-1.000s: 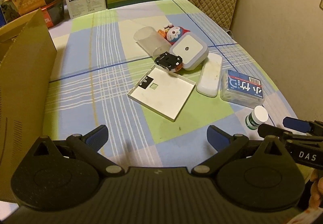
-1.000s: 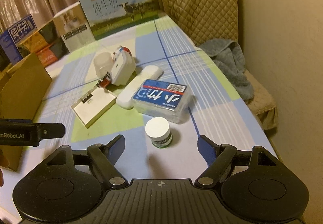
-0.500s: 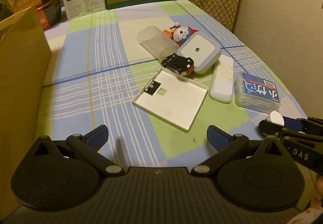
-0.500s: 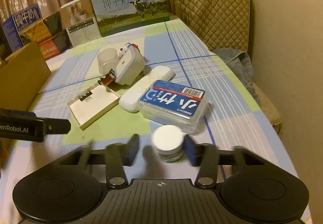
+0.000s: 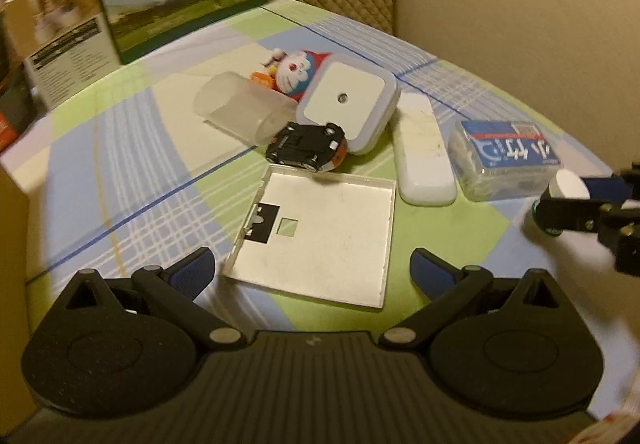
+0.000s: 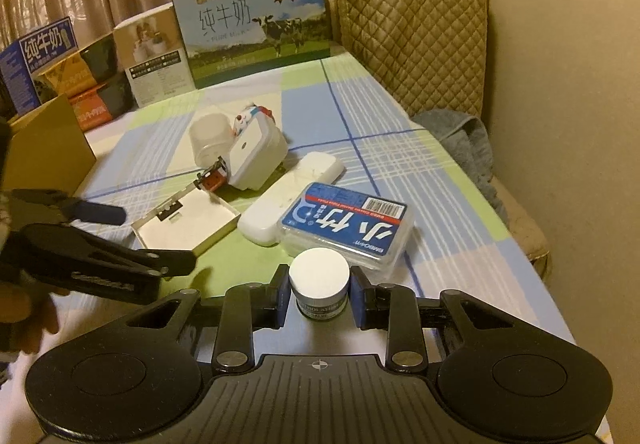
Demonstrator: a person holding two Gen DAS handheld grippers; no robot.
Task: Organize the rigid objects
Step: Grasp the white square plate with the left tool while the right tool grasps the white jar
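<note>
Left wrist view: my left gripper [image 5: 312,270] stands wide, nothing between the fingers, over the near edge of the shallow white tray [image 5: 320,232] on the checked cloth [image 5: 132,148]. Beyond the tray lie a black toy car [image 5: 308,148], a square white lamp [image 5: 352,104] and a clear tube [image 5: 240,112].

Right wrist view: my right gripper [image 6: 319,294] is clamped on the small white-capped jar [image 6: 319,284], just near of the blue-labelled floss box [image 6: 348,230]. A white case [image 6: 292,200] lies left of the box.
</note>
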